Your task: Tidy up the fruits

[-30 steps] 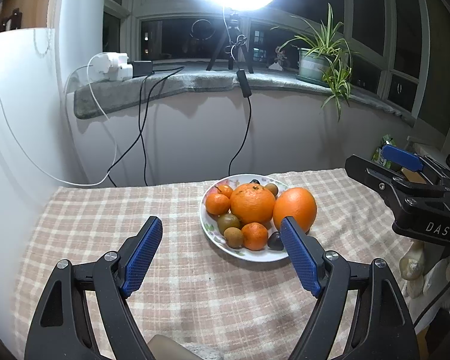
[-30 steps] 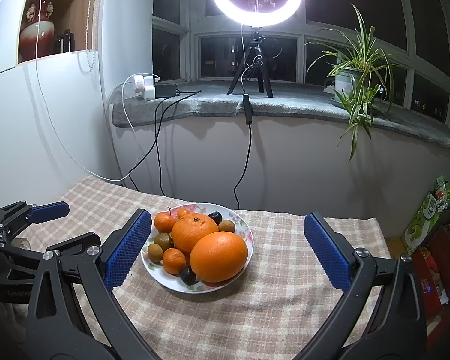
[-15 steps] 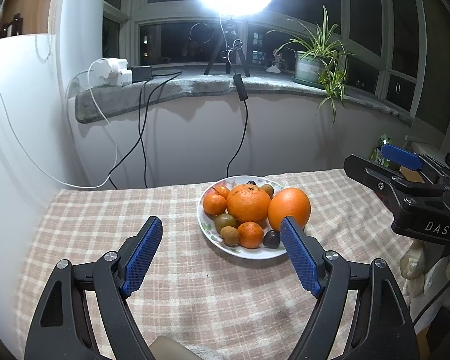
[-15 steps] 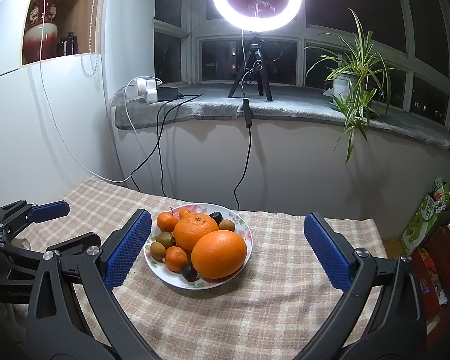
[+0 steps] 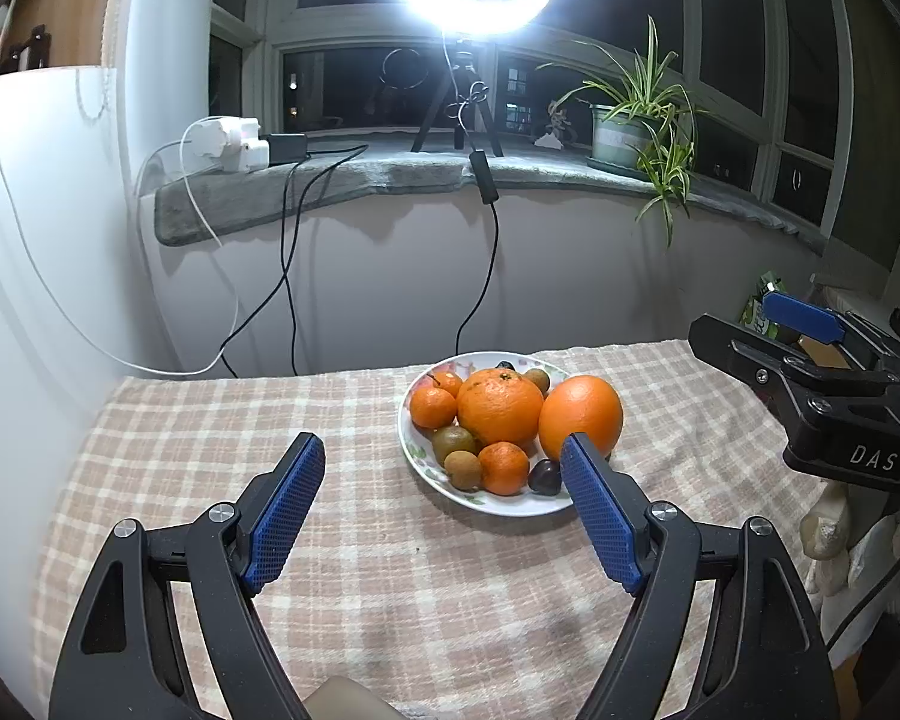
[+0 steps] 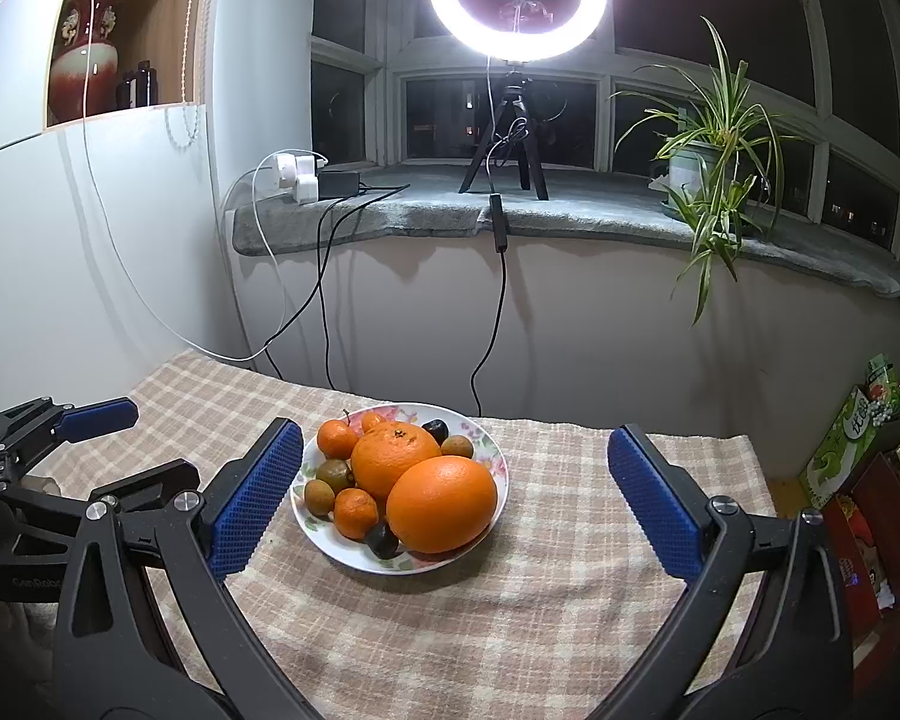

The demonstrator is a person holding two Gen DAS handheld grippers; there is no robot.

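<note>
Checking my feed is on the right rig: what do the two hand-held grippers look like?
Both match: the left hand-held gripper and right hand-held gripper have black, angular frames with silver screws and blue, dimpled rubber finger pads. White "DAS" lettering marks the right one's body.

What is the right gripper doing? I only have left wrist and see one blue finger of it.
Observer: The right gripper is open wide and holds nothing. It is aimed at the plate.
Operator: Does the big orange hang over the plate's far rim? It blocks my view of it.
Observer: No. The big orange sits inside the rim, against the large mandarin.
Operator: Is anything behind that mandarin?
Observer: Yes, a dark fruit lies at the back of the plate, fully visible from the right wrist.
</note>
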